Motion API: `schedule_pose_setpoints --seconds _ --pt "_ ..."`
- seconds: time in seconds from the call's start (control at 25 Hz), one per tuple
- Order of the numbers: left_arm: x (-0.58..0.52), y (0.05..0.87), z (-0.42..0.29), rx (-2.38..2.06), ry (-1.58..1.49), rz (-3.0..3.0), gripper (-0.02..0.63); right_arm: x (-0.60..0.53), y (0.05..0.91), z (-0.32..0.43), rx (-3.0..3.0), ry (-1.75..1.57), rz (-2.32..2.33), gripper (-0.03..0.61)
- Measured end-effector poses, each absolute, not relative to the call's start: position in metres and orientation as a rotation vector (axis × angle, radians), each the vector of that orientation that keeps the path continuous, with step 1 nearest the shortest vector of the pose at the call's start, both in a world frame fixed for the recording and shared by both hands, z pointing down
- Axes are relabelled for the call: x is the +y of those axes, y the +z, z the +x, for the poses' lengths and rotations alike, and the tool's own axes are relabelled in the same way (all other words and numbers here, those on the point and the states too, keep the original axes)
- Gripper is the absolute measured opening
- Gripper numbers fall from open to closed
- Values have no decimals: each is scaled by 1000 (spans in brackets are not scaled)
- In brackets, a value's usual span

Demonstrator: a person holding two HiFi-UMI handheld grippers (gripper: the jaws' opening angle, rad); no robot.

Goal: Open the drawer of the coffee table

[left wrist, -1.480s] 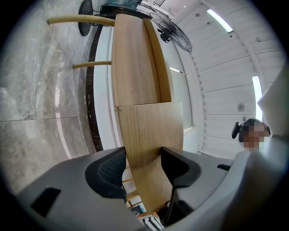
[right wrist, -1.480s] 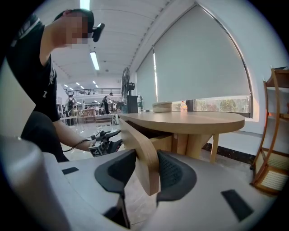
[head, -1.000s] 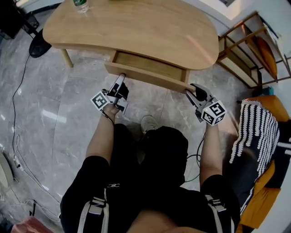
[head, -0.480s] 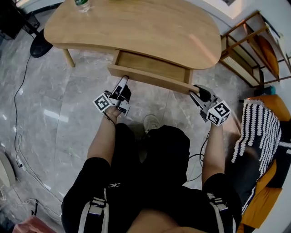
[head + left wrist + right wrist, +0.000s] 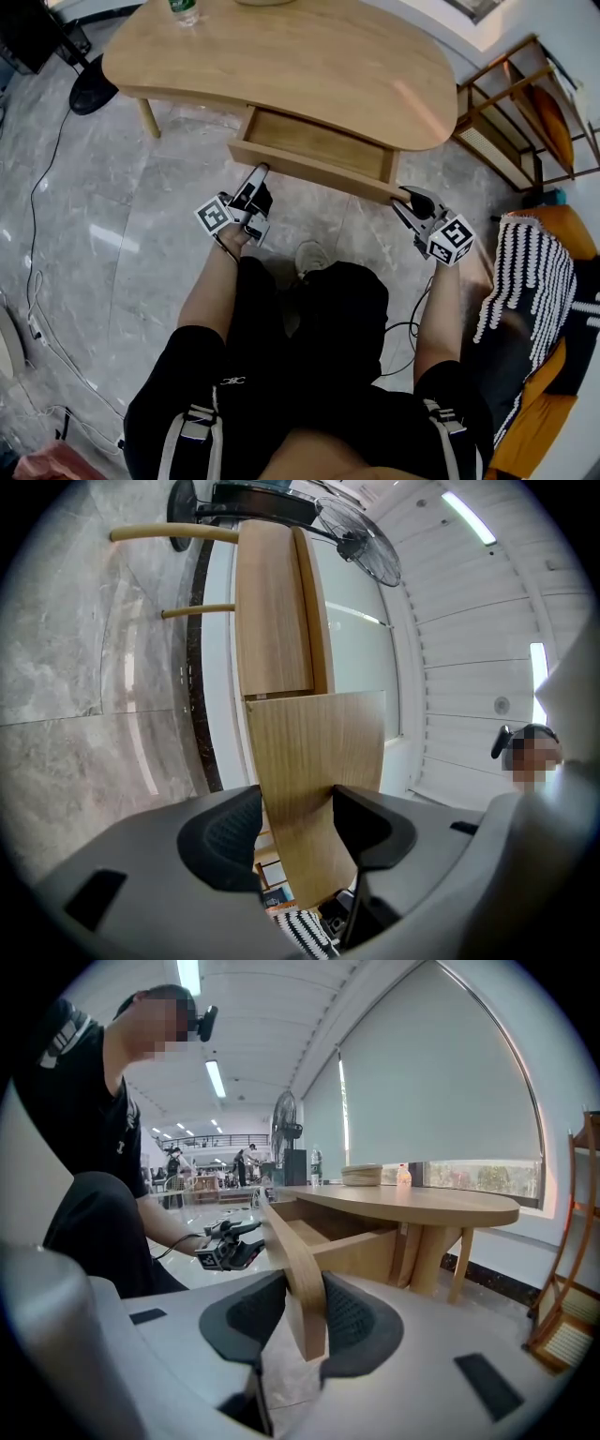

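The light wooden coffee table [image 5: 281, 56] has its drawer [image 5: 319, 141] pulled partway out. My right gripper [image 5: 410, 197] sits at the right end of the drawer front [image 5: 309, 169]. In the right gripper view the jaws [image 5: 305, 1312] have just been closing, and both pads press the drawer front [image 5: 291, 1241] between them. My left gripper [image 5: 261, 174] is at the front's lower left edge. Its jaws [image 5: 295, 808] stand wide, with the drawer's wood [image 5: 314, 752] showing in the gap and no pad visibly pressing it. The left gripper [image 5: 230, 1241] also shows in the right gripper view.
A bottle [image 5: 185, 9] stands on the table's far left. A black fan base [image 5: 94, 94] sits on the marble floor to the left, with a cable [image 5: 37, 187] beside it. A wooden rack [image 5: 506, 122] and an orange chair with striped cloth [image 5: 530, 272] are to the right.
The drawer has slid further out of the table toward me. Both grippers have come back with it, the right one staying at the front's right end.
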State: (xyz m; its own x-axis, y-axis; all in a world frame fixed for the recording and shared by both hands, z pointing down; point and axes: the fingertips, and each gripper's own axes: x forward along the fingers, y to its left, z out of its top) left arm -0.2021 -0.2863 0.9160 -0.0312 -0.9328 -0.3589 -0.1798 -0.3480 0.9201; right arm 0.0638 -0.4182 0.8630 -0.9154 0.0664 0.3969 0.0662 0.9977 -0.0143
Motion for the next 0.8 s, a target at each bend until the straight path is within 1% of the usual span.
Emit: schedule_pose_setpoints --seconds 0.24,0.8 --pt "-275 918 -202 -1206 -1453 1573 241 -402 862 68 -2732 15 -93 130" --pt "-273 913 -198 -1267 -1362 1577 247 -401 863 71 -2763 -37 -92 133"
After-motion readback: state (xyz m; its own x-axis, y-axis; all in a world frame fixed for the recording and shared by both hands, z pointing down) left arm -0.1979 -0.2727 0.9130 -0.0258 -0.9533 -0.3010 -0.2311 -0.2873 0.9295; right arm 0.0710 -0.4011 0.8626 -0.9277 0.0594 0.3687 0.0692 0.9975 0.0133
